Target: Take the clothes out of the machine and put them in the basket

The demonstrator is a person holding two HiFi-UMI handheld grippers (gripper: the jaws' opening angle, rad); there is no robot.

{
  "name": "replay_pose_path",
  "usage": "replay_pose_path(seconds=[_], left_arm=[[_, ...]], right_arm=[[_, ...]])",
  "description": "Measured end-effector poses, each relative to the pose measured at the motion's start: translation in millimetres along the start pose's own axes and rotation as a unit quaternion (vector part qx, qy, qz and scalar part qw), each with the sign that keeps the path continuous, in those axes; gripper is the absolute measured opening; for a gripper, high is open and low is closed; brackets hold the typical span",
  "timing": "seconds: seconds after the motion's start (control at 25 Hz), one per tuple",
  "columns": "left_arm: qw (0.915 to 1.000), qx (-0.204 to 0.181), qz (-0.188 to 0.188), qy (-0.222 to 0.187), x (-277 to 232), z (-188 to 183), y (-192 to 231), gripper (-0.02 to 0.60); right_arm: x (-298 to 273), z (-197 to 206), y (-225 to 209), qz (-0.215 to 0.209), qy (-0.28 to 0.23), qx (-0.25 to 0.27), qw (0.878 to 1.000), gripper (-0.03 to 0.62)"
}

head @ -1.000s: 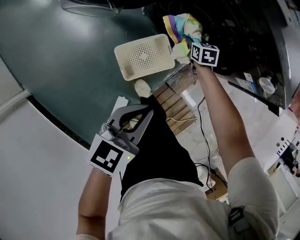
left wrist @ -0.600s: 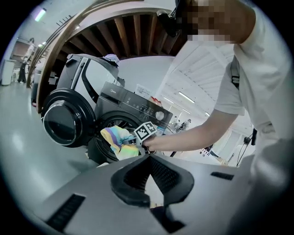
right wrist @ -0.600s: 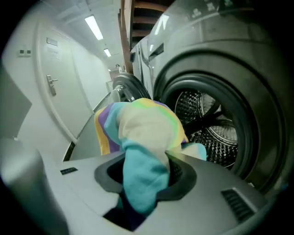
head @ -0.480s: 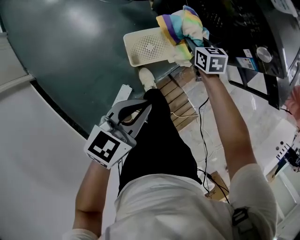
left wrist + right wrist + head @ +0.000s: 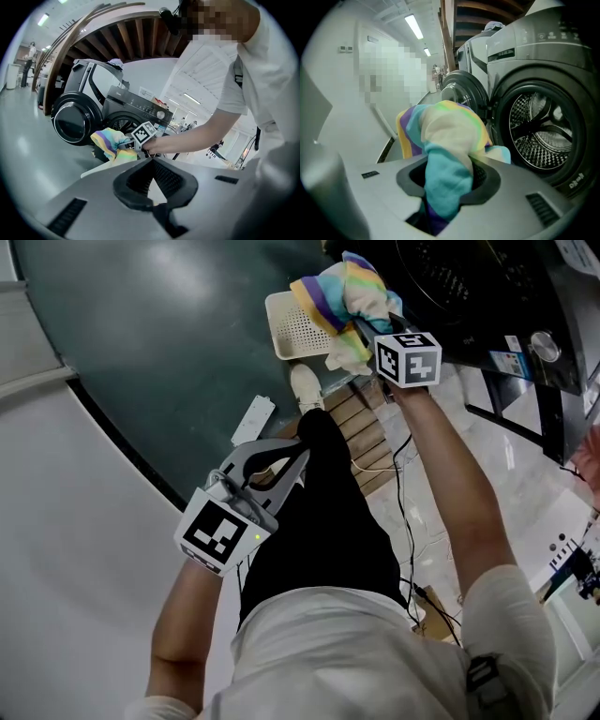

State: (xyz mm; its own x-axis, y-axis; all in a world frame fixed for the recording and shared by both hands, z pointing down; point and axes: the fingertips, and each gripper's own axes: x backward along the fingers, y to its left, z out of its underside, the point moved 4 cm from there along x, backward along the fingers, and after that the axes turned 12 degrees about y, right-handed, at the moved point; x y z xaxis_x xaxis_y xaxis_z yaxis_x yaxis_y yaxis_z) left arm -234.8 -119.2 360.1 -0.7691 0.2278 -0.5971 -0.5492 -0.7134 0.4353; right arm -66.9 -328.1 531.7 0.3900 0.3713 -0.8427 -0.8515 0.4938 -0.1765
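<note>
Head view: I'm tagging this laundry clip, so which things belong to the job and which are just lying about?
Job: striped cloth, held in the right gripper; basket; washing machine.
Lying about: power strip; wooden pallet; cables on the floor.

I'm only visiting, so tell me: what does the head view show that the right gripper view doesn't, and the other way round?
Only the head view shows the white basket on the floor, the left gripper held low by the person's leg, and a white shoe. Only the right gripper view shows the machine's round door swung open, and a second machine behind it. Both show the striped cloth, clamped in the right gripper, and the washing machine itself.
</note>
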Motion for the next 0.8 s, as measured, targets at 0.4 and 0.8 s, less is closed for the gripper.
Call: replay_pose_path(seconds=[0.4,0.8], left_arm=[[0.9995,0.029,-0.012,-0.003,-3,26,28,-0.003],[0.9987,0.041,-0.028,0.011,-30,37,82,-0.003]], right_arm=[[-95,21,13,-0.006,0.051,0.039,0.998,0.143],[-199,52,1,-0.018,0.111,0.067,0.991,0.143]])
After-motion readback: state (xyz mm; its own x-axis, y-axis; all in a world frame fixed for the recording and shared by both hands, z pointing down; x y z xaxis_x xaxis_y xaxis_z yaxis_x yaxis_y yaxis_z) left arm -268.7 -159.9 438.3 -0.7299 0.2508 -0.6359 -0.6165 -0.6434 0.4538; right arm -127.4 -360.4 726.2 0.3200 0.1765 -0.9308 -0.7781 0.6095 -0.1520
